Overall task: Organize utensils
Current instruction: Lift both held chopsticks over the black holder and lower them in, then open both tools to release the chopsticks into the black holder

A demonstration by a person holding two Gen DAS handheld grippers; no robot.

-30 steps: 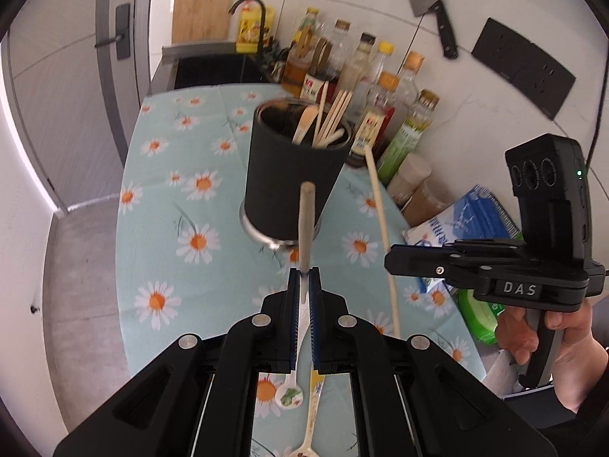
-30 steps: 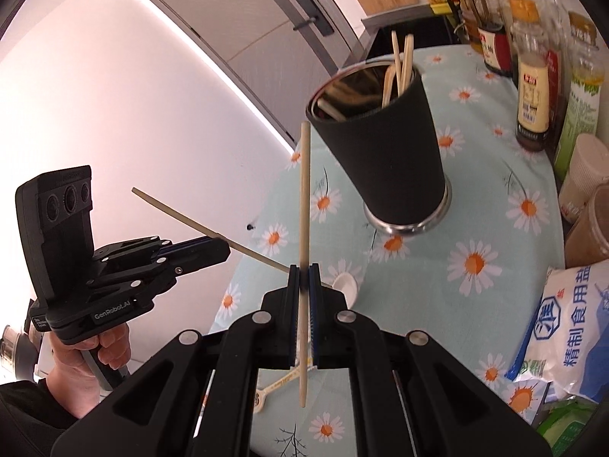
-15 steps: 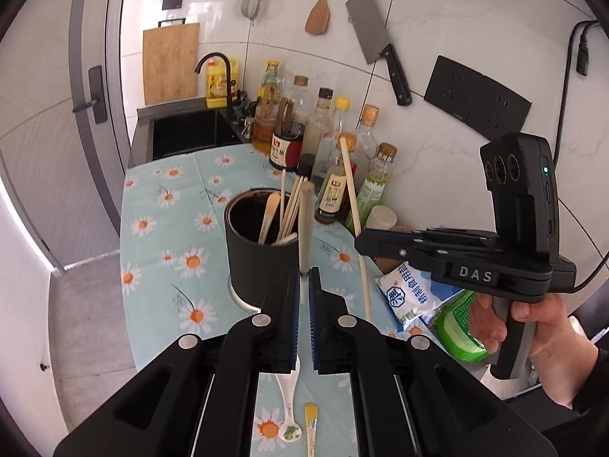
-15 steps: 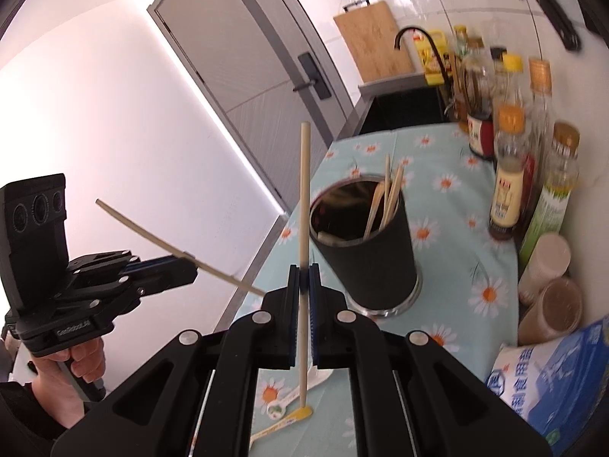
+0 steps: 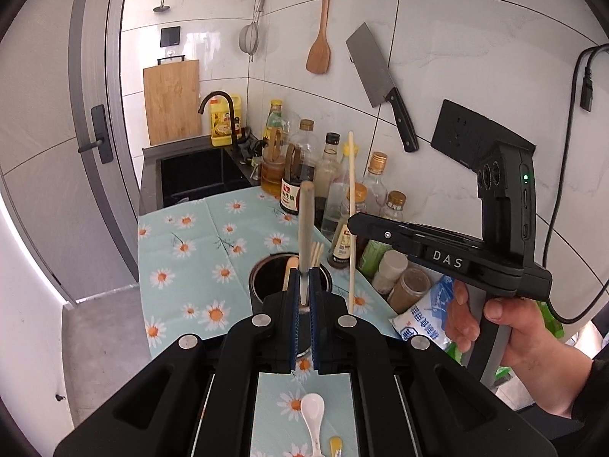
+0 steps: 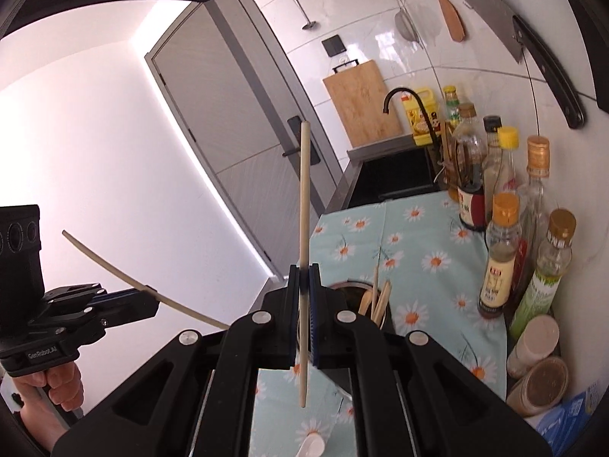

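Wall-hung: cleaver (image 5: 373,66), wooden spatula (image 5: 319,51), mesh strainer (image 5: 249,38). Bamboo cutting board (image 5: 172,101) leaning behind black sink (image 5: 201,175). Sauce and oil bottles (image 6: 498,262) ranged along daisy-print tablecloth (image 5: 190,251).

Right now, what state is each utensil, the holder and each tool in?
Left tool: shut on a chopstick, held upright.
Right tool: shut on a chopstick, held upright.
Holder: upright on the cloth, several wooden utensils inside.
White spoon: lying on the cloth, not yet put away.
Yellow spoon: lying beside it.
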